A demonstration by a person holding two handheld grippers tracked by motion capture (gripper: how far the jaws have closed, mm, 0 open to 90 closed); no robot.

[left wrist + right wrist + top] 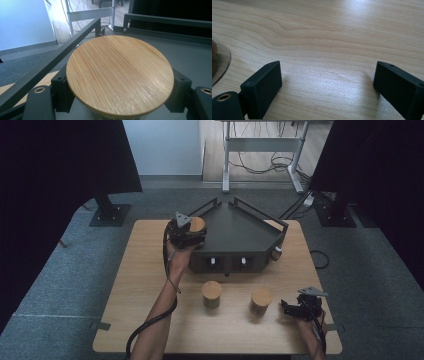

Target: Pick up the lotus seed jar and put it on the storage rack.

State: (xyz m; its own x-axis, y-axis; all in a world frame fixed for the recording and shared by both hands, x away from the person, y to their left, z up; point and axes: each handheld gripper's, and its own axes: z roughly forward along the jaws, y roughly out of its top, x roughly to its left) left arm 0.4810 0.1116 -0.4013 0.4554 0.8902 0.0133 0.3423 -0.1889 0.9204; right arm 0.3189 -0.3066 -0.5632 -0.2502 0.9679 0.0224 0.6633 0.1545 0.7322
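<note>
A jar with a round bamboo lid [120, 75] sits between the jaws of my left gripper [119, 92], which is shut on it from both sides. In the high view that gripper [191, 231] holds the jar [197, 224] over the left rail of a dark five-sided tray [240, 227]. Two more bamboo-lidded jars [212, 293] [261, 300] stand on the wooden table in front of the tray. My right gripper [287, 309] rests low at the table's front right, to the right of the second jar. Its jaws stand open over bare wood [327, 85].
The tray has thin black rails [50, 67] around it and two white knobs [213, 261] on its front face. The edge of a glass jar [222, 65] shows at the left of the right gripper view. Black stand bases [110, 215] and a desk frame [262, 145] lie beyond the table [145, 285].
</note>
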